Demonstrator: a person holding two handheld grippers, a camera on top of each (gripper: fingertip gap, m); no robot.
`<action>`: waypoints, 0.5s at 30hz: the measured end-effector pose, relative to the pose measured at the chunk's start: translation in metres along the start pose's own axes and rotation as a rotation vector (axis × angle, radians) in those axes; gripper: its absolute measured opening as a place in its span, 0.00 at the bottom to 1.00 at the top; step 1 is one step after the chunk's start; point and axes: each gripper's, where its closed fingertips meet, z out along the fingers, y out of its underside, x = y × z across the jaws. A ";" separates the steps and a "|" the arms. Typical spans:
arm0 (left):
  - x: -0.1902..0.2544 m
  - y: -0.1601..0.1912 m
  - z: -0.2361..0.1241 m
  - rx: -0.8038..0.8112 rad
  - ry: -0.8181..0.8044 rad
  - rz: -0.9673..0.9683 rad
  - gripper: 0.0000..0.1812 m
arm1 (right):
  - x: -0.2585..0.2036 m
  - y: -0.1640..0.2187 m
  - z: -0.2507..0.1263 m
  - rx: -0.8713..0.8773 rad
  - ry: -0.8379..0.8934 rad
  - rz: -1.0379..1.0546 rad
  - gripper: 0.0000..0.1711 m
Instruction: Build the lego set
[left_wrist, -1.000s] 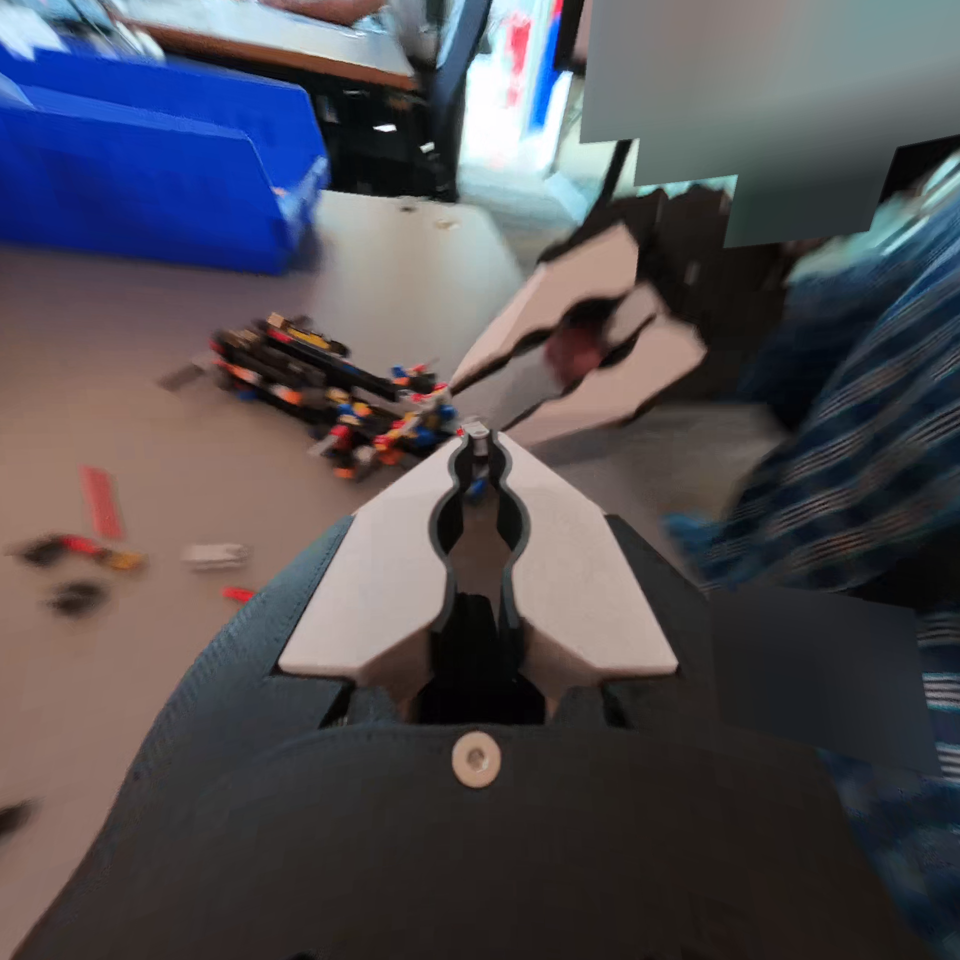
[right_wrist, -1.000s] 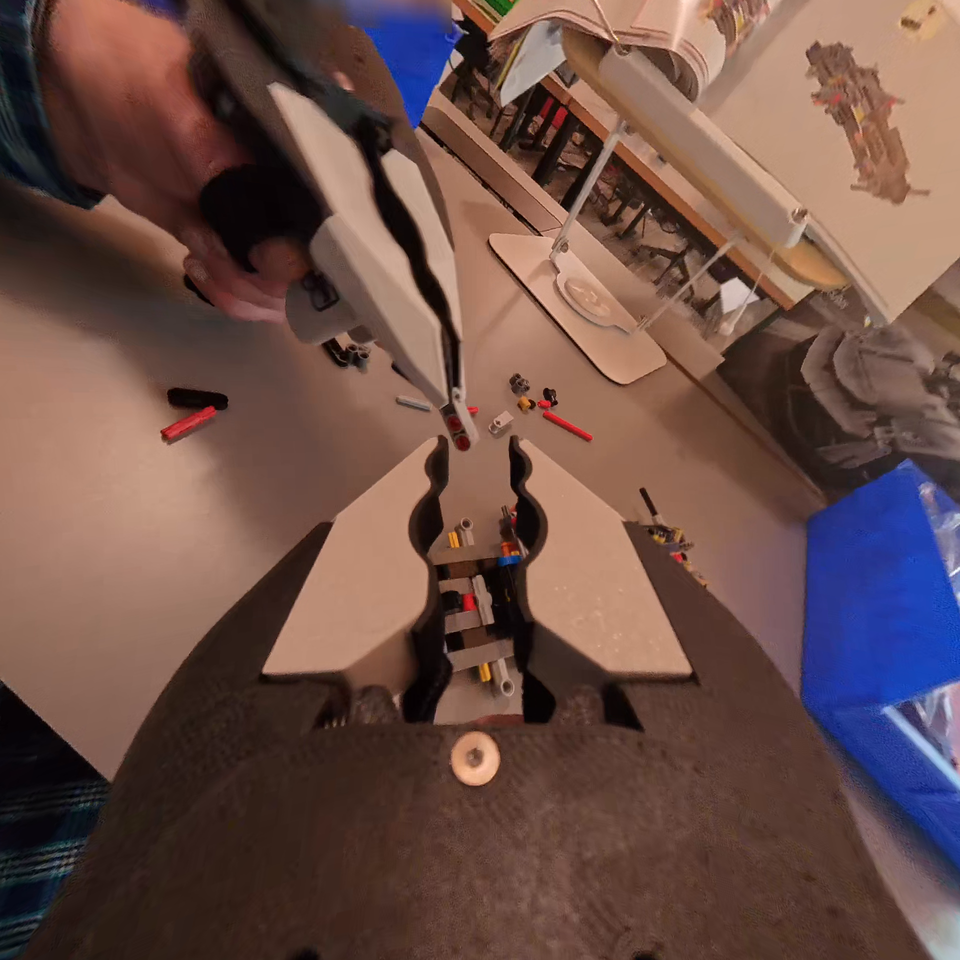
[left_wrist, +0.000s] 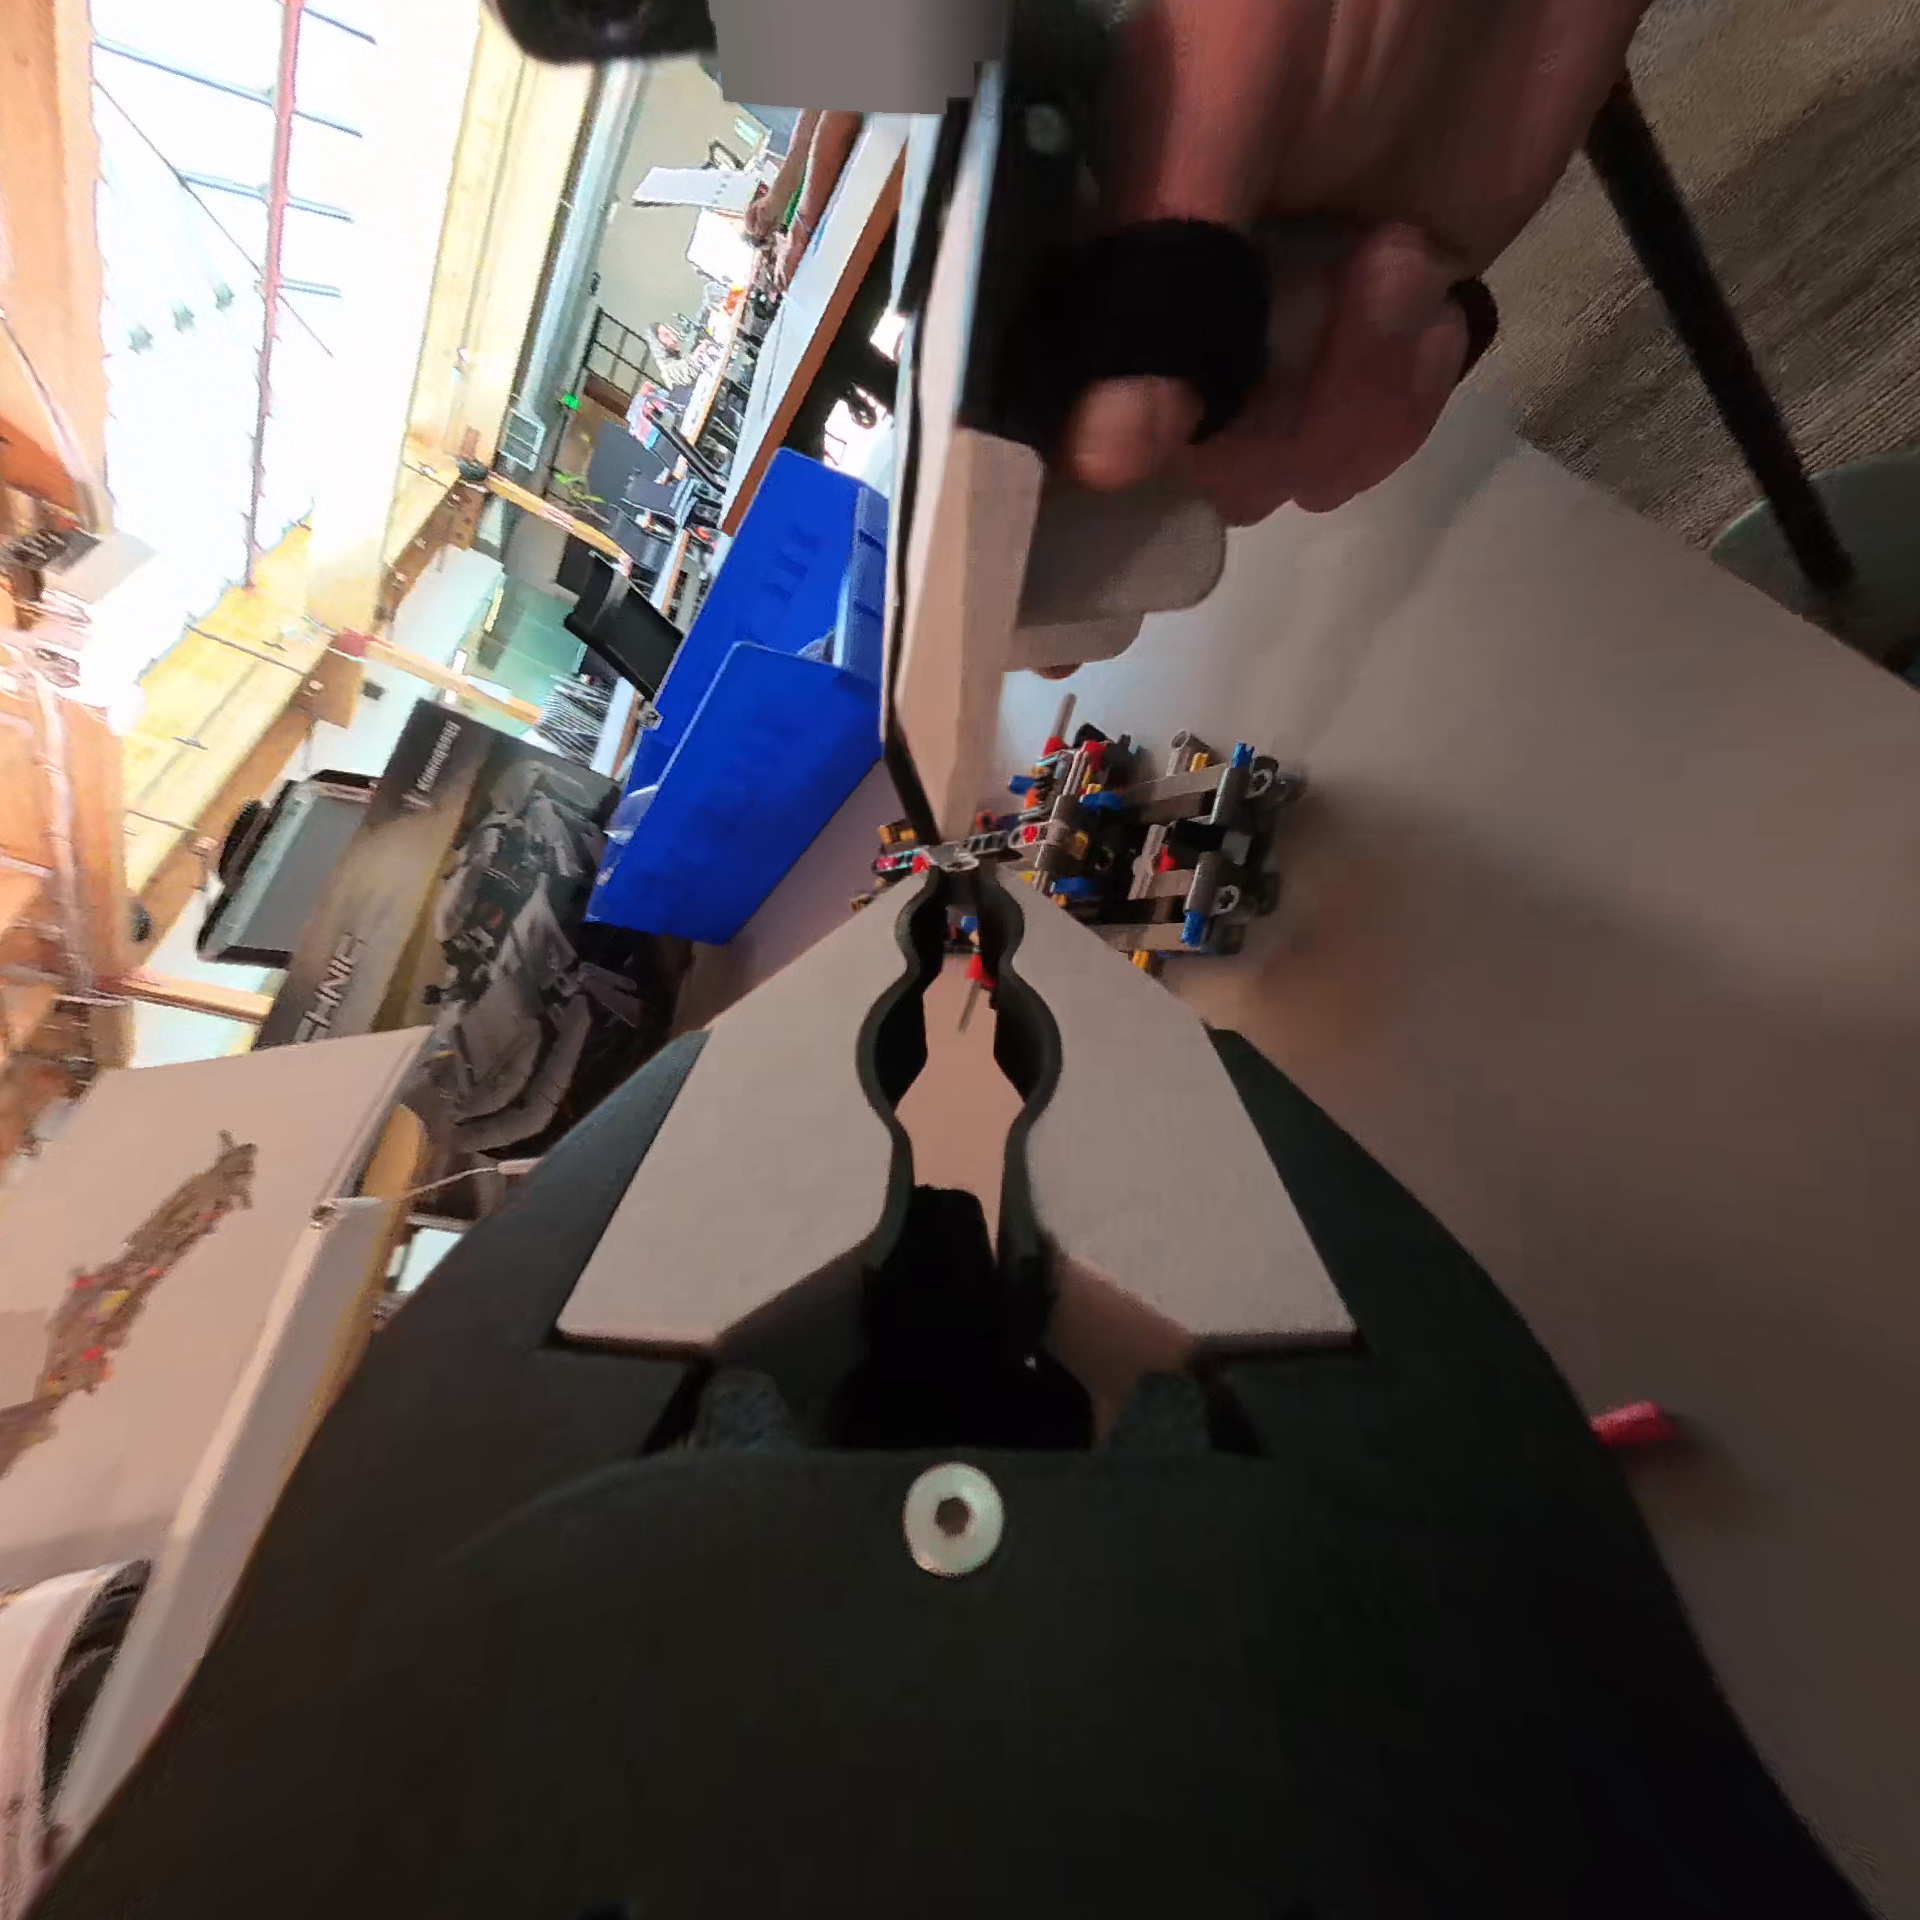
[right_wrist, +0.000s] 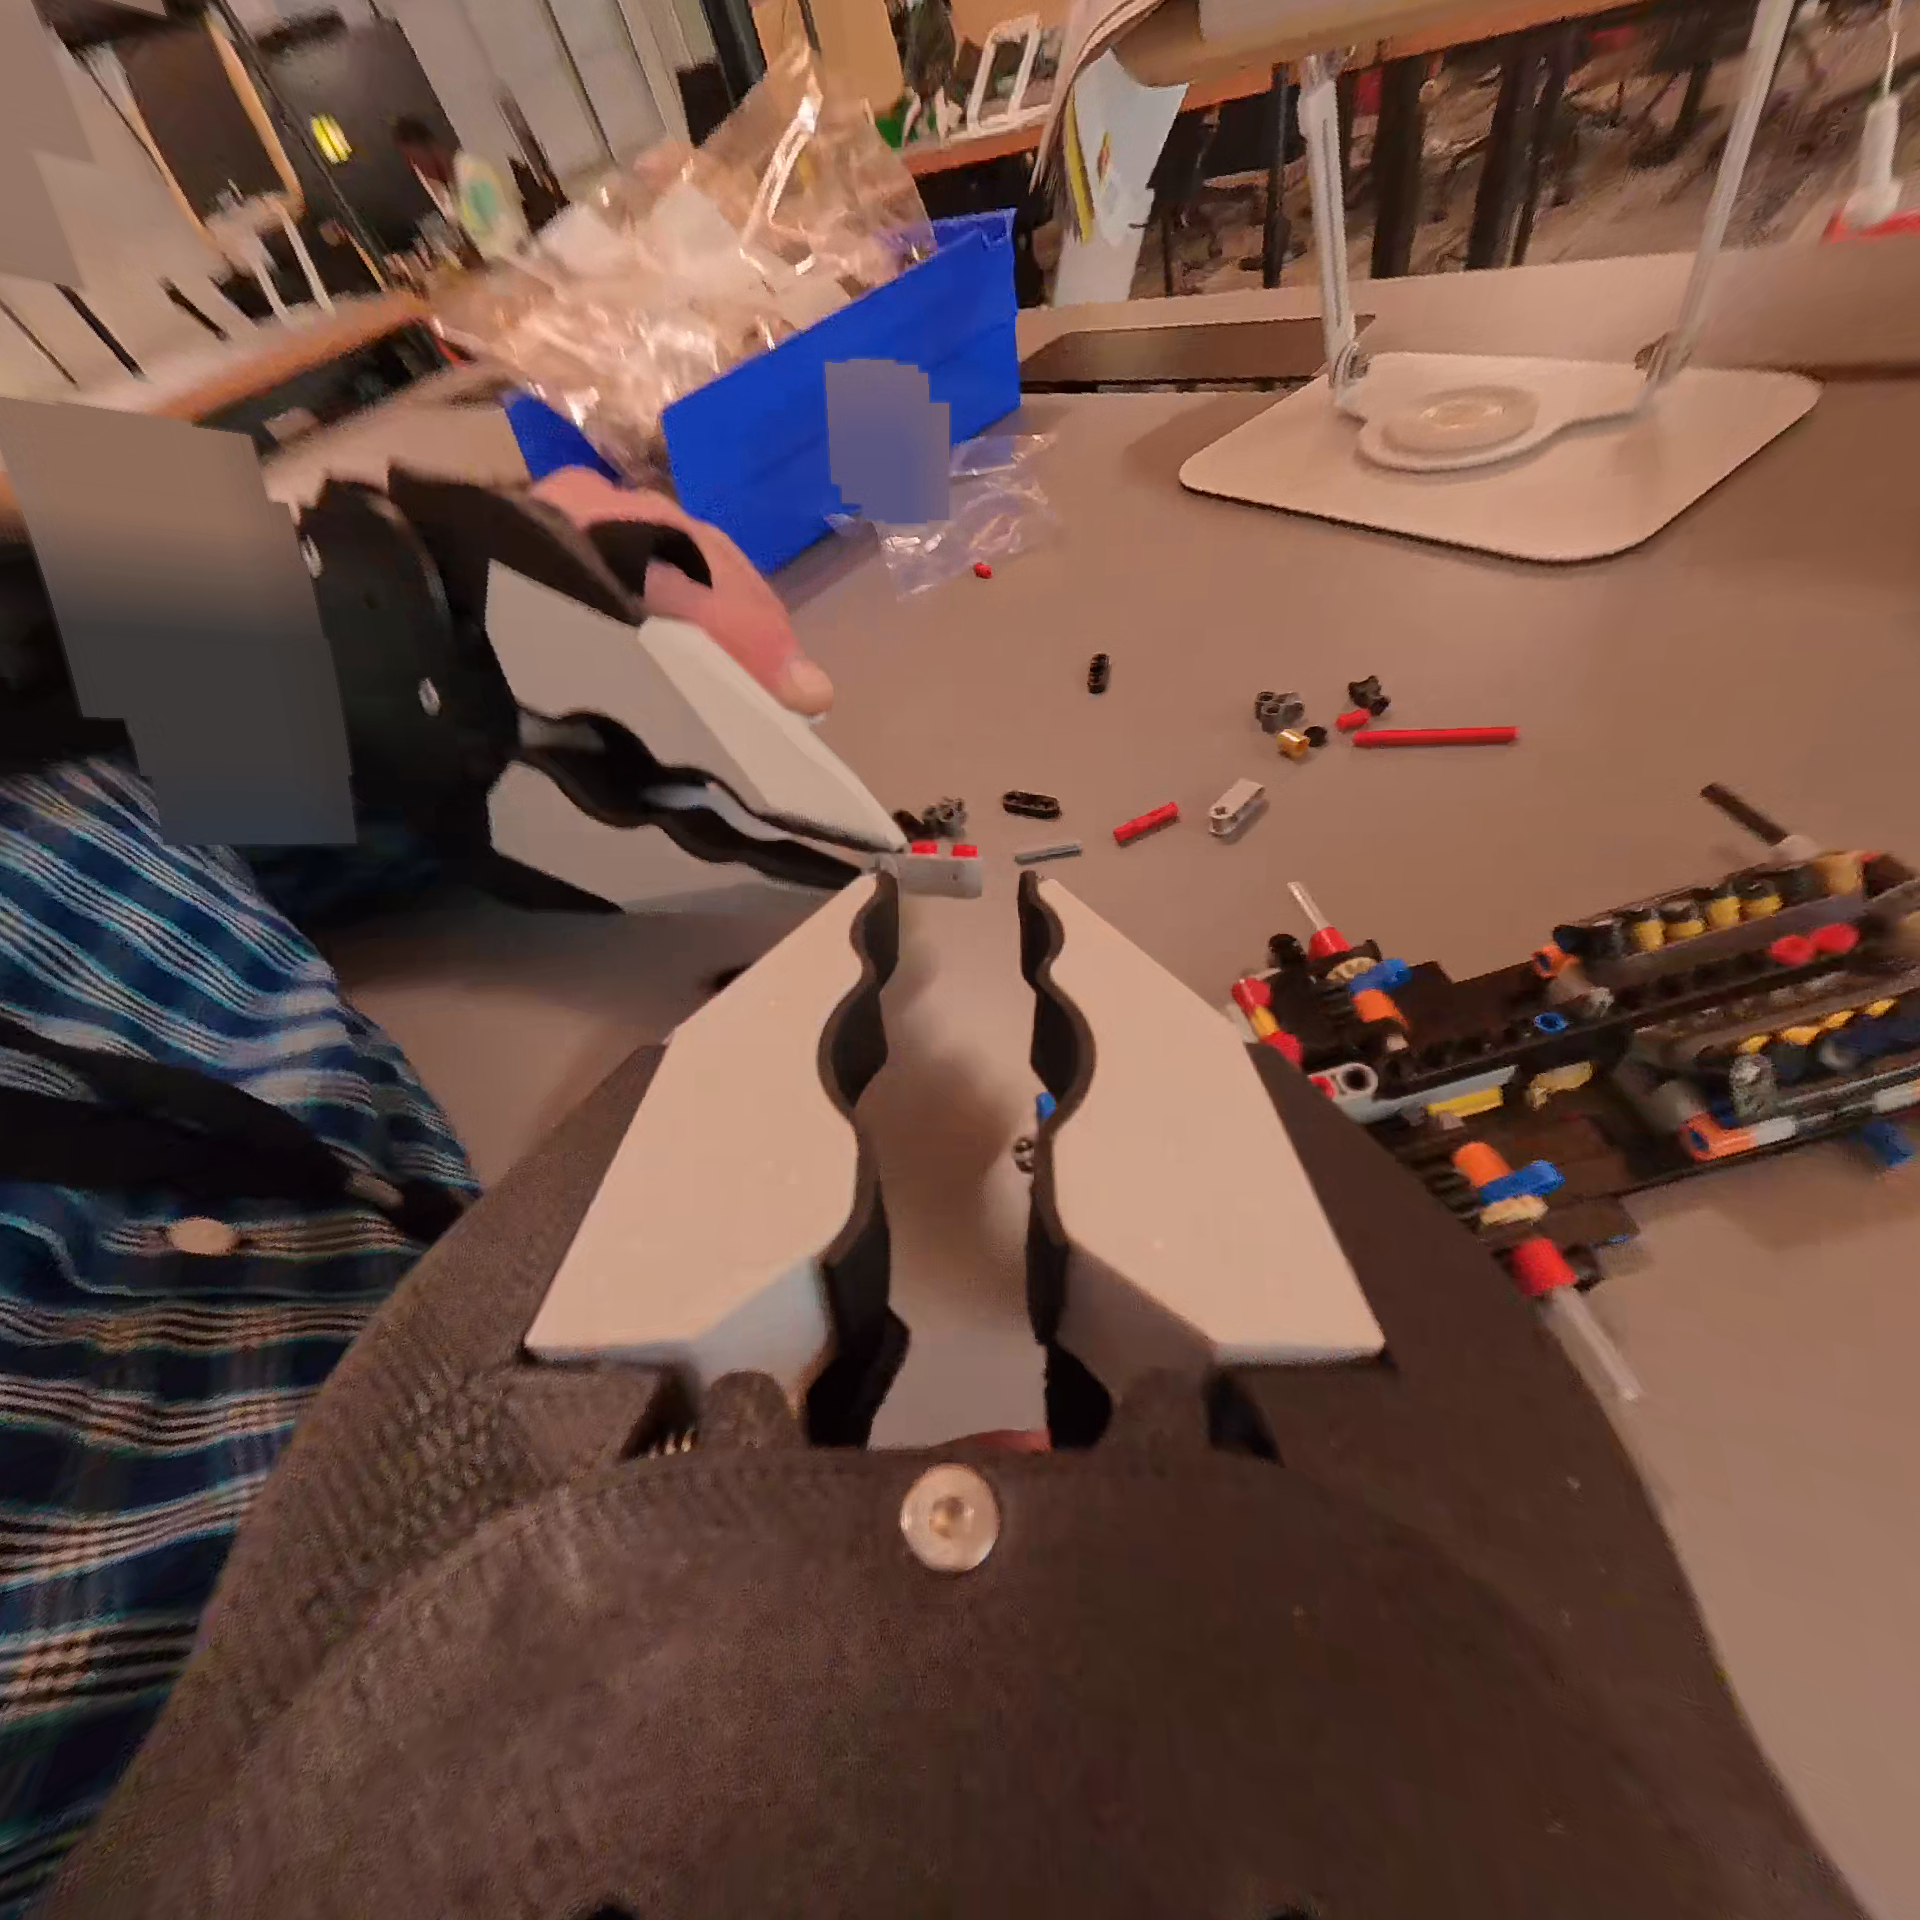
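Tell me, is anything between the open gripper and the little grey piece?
No, nothing visible is. The grey piece, pinched by the left gripper, hangs right at the tips of the open right gripper.

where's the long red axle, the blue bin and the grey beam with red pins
long red axle (right_wrist: 1436, 736): right wrist view, mid-shaft.
blue bin (right_wrist: 790, 416): right wrist view, its front wall.
grey beam with red pins (right_wrist: 943, 871): right wrist view, its grey side face.

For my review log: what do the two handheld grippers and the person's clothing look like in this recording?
Both grippers match: the left gripper and the right gripper have pale grey wedge-shaped jaws with wavy black inner pads, on a dark textured body with a silver bolt. A black strap wraps one finger. The sleeve is blue plaid.
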 end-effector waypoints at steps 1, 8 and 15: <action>0.000 -0.001 0.000 -0.005 -0.016 0.025 0.02 | 0.000 -0.002 -0.001 0.013 -0.014 0.044 0.12; -0.004 -0.007 0.003 -0.023 -0.117 0.146 0.02 | -0.003 -0.003 -0.001 0.021 -0.096 0.255 0.15; -0.006 -0.012 0.005 -0.021 -0.168 0.215 0.02 | -0.007 -0.010 -0.004 0.071 -0.160 0.396 0.11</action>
